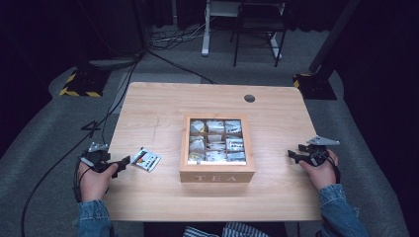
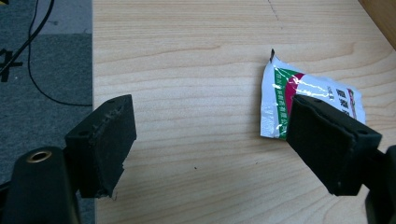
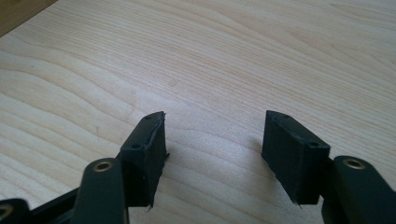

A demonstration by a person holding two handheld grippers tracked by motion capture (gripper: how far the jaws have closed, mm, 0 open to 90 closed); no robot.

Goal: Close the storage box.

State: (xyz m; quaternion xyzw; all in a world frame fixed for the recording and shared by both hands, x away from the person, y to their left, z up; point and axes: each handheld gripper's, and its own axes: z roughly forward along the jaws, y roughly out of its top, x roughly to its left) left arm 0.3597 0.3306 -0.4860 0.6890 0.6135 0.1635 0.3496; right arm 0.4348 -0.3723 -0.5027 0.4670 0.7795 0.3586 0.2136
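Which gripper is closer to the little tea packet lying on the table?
Left. The left gripper sits right beside the tea packet, jaws open and not holding it. The right gripper is far off, across the tea box, over bare table.

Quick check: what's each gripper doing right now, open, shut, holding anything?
Left gripper: open, empty; the tea sachet lies on the table beside one jaw.
Right gripper: open, empty, over bare table.

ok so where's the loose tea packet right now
In the high view the tea packet lies flat on the table, left of the wooden tea box and just ahead of the open left gripper, which isn't holding it.
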